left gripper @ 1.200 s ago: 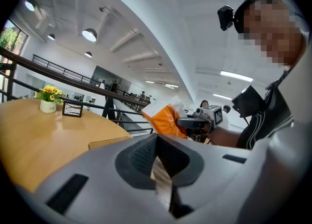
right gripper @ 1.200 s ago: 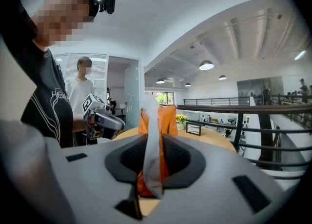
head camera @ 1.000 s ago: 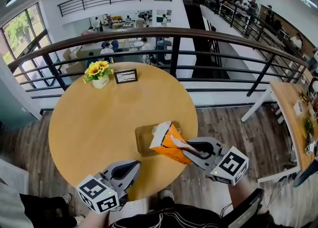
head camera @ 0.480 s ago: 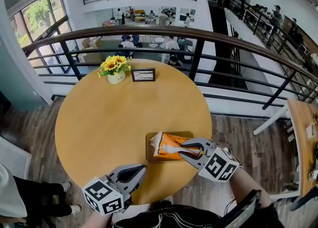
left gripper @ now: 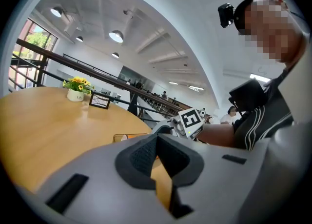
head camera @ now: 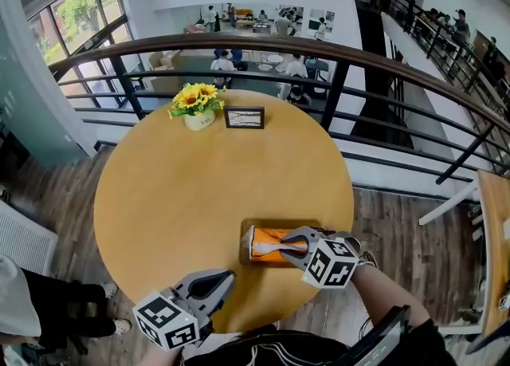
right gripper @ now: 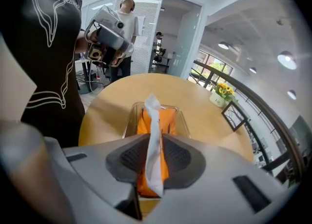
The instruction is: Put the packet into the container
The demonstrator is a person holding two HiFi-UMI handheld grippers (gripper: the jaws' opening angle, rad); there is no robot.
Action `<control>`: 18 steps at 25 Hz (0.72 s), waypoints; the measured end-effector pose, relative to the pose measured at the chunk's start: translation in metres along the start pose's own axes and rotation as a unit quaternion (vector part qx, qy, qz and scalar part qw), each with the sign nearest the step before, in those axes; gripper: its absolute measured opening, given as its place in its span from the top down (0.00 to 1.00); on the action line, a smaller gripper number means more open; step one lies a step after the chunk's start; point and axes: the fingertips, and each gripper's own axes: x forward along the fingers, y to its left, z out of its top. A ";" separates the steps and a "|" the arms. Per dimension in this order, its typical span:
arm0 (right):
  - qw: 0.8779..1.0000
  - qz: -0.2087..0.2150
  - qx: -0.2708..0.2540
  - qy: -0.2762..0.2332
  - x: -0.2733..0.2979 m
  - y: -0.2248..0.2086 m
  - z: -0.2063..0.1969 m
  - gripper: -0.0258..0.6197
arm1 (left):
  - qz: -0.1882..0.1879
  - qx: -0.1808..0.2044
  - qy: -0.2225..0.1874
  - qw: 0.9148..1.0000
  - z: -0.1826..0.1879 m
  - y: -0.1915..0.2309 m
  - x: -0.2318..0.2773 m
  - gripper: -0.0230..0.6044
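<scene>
A curved dark railing [head camera: 239, 41] runs behind a round wooden tabletop [head camera: 183, 189] on an upper floor, seen from above. At the tabletop's near edge, left of centre, the left hand-held gripper [head camera: 223, 278] hangs just over the rim with its jaws drawn together at the tips and nothing between them; it is well apart from everything on the tabletop. Toward the near right edge, the right hand-held gripper [head camera: 288, 247] points down and away from the person, with its marker cube toward the camera. Its jaws are closed narrowly on the white sealed end of an orange packet [head camera: 267, 245]. The right gripper view shows that pale strip standing upright between the two dark pads, with the orange body below and beyond it. The packet lies lengthwise inside a shallow clear rectangular container [head camera: 243, 259] that sits flat on the tabletop close to the near right edge. The packet's other end reaches toward the container's left wall. At the far edge of the tabletop, well apart from the container, a small white pot of sunflowers [head camera: 197, 105] stands just beside a small dark picture frame [head camera: 244, 118], the pot to the frame's left.
</scene>
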 end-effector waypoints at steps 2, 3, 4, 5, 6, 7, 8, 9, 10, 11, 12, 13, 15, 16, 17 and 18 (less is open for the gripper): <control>1.000 0.007 0.001 0.004 0.007 0.001 -0.004 0.83 | 0.005 -0.002 0.000 1.000 -0.001 0.001 0.001 0.96; 1.000 0.011 0.003 0.006 0.010 0.000 -0.005 0.83 | 0.006 -0.003 0.000 1.000 -0.002 0.001 0.001 0.96; 1.000 0.015 0.005 0.007 0.013 0.001 -0.006 0.83 | 0.008 -0.004 0.000 1.000 -0.002 0.001 0.001 0.96; 1.000 0.018 0.006 0.010 0.016 0.001 -0.007 0.83 | 0.009 -0.005 0.000 1.000 -0.003 0.001 0.001 0.96; 1.000 0.021 0.006 0.013 0.019 0.002 -0.008 0.83 | 0.011 -0.005 0.001 1.000 -0.004 0.001 0.001 0.96; 1.000 0.023 0.004 0.017 0.022 0.004 -0.010 0.83 | 0.011 -0.005 0.002 1.000 -0.006 0.001 0.001 0.96; 0.999 0.024 0.003 0.023 0.025 0.004 -0.012 0.83 | 0.012 -0.005 0.002 1.000 -0.007 0.001 0.001 0.96; 0.999 0.024 0.002 0.029 0.028 0.004 -0.015 0.83 | 0.014 -0.006 0.003 1.000 -0.008 0.001 0.001 0.96; 0.999 0.025 0.002 0.036 0.031 0.004 -0.017 0.83 | 0.015 -0.006 0.004 1.000 -0.009 0.002 0.001 0.96; 0.999 0.025 0.002 0.042 0.033 0.005 -0.019 0.83 | 0.016 -0.006 0.005 1.000 -0.010 0.002 0.001 0.96; 0.999 0.026 0.004 0.046 0.035 0.005 -0.021 0.83 | 0.017 -0.007 0.004 1.000 -0.010 0.002 0.001 0.96; 0.998 0.028 0.006 0.050 0.036 0.005 -0.022 0.83 | 0.017 -0.008 0.004 1.000 -0.011 0.002 0.001 0.96; 0.998 0.031 0.013 0.056 0.038 0.005 -0.023 0.83 | 0.018 -0.010 0.003 1.000 -0.013 0.002 0.001 0.96; 0.997 0.034 0.016 0.061 0.039 0.005 -0.023 0.83 | 0.018 -0.011 0.002 1.000 -0.013 0.002 0.000 0.96; 0.997 0.037 0.019 0.067 0.040 0.004 -0.023 0.83 | 0.018 -0.012 0.001 1.000 -0.014 0.002 0.000 0.96; 0.996 0.041 0.021 0.073 0.040 0.004 -0.024 0.83 | 0.018 -0.013 -0.001 1.000 -0.014 0.002 0.000 0.96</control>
